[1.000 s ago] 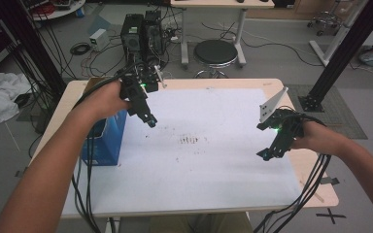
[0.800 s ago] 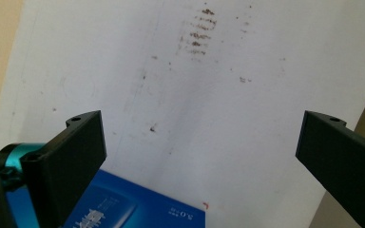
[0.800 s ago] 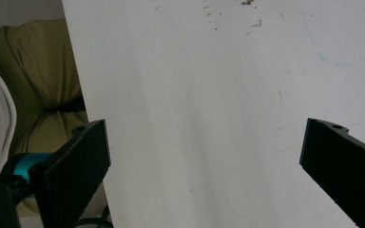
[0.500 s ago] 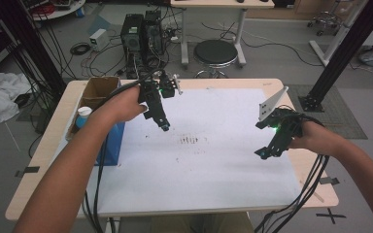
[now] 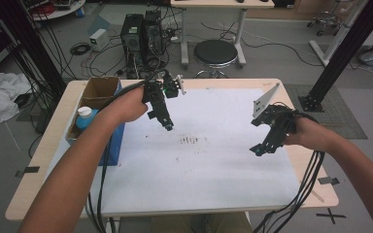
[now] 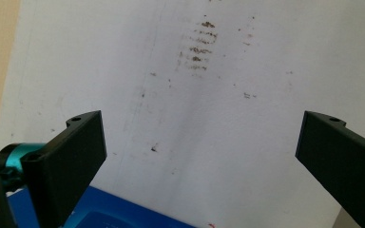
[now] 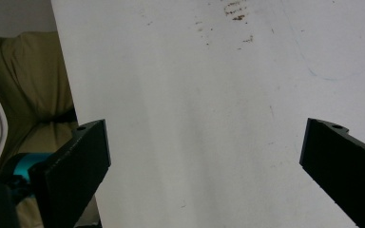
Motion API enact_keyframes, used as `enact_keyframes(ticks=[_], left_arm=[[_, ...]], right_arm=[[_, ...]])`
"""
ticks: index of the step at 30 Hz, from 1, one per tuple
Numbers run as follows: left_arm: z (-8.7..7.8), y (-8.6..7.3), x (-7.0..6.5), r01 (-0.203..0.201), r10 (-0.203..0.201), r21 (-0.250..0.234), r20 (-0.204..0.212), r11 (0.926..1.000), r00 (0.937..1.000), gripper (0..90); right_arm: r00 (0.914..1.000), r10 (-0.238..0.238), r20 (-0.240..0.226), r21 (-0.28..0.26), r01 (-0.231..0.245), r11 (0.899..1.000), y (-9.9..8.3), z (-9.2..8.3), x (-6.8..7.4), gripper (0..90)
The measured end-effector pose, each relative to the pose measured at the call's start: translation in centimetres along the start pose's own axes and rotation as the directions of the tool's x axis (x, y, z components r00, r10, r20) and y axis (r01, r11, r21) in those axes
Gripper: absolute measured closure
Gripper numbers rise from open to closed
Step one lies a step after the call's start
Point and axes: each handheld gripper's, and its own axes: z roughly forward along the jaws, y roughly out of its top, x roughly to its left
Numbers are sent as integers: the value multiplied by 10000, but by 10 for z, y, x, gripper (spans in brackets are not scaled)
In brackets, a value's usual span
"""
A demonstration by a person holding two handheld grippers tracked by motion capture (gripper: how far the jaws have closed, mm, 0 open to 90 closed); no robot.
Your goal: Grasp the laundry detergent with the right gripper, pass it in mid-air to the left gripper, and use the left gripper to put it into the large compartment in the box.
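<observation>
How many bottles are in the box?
1 that I can see: a bottle with a white cap, in the blue box at the table's left edge. More could be hidden inside.

White rectangular sheet [image 5: 213, 170] covering a pale wooden table [image 5: 53, 145], marked with brown smudged streaks [image 5: 190, 141] near its centre. Blue box [image 5: 114, 141] at the left edge holds a white-capped blue bottle [image 5: 84, 115]. Black two-jaw grippers [image 5: 167, 127] [image 5: 258, 151] carry teal fittings.

Readable text: none that I can make out.
White sheet [image 5: 213, 160]: I find brown smudges [image 5: 189, 141] on it, no letters.
Blue box [image 5: 114, 145]: I read no label on it.
</observation>
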Motion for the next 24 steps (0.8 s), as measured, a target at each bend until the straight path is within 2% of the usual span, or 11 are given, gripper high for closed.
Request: enact_keyframes(ticks=[13, 24], left_arm=[[4, 4, -1, -103, 103, 12, 101, 9999, 9999, 29], [0, 0, 0, -55, 55, -13, 58, 10000, 10000, 29]], right_arm=[[10000, 57, 29, 4, -57, 10000, -1, 0, -2, 18], [10000, -24, 30, 52, 24, 10000, 0, 0, -1, 18]])
